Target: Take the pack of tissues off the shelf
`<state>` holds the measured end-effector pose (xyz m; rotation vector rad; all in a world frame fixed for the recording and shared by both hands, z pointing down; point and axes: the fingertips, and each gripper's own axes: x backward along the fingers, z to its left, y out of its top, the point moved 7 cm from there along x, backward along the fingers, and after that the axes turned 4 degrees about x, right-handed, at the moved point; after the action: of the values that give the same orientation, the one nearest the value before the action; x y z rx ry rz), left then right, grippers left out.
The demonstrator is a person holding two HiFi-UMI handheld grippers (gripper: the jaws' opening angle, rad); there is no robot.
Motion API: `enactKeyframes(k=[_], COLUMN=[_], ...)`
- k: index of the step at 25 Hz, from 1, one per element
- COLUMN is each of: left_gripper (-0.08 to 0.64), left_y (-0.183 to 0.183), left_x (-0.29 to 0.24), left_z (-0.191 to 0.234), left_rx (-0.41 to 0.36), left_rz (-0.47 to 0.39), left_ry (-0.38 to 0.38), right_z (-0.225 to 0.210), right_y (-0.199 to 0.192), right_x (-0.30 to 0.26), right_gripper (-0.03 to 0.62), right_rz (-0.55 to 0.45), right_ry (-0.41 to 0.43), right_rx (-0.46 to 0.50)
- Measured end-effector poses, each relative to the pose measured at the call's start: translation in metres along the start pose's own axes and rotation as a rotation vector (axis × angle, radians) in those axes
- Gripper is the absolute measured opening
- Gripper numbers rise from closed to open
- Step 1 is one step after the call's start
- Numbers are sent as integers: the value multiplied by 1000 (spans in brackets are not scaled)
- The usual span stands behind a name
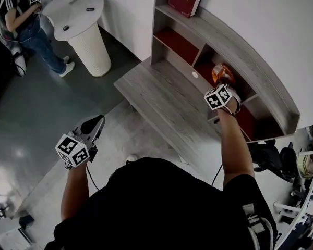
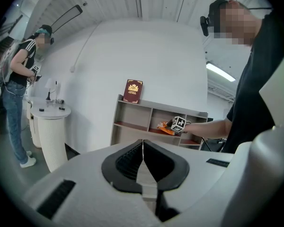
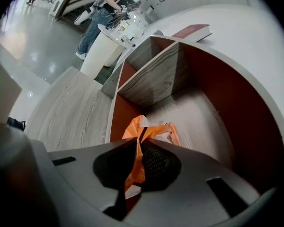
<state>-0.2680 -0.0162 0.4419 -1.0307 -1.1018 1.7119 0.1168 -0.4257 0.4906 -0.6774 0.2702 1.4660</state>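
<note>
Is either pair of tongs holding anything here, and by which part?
The right tongs are shut on the orange pack of tissues, pinching a fold of its plastic wrapper at the near end. The left tongs are shut and empty.

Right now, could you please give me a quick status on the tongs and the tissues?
Right tongs shut on tissues, inside shelf bay. Left tongs shut, empty, away from shelf. Way out looks clear.
</note>
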Motion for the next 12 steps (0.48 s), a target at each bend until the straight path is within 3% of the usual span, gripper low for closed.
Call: enactKeyframes(k=[12], left_gripper=[18], left_y=[8], left_x=[-15], left_z=[8], left_rx=[-29], left_rz=[1], left_ry=[-108], right_z=[8], right_y=[-2], right_x=[55], right_gripper=[12], right_rz=[-9], right_ry=[-17], right_rx=[-54])
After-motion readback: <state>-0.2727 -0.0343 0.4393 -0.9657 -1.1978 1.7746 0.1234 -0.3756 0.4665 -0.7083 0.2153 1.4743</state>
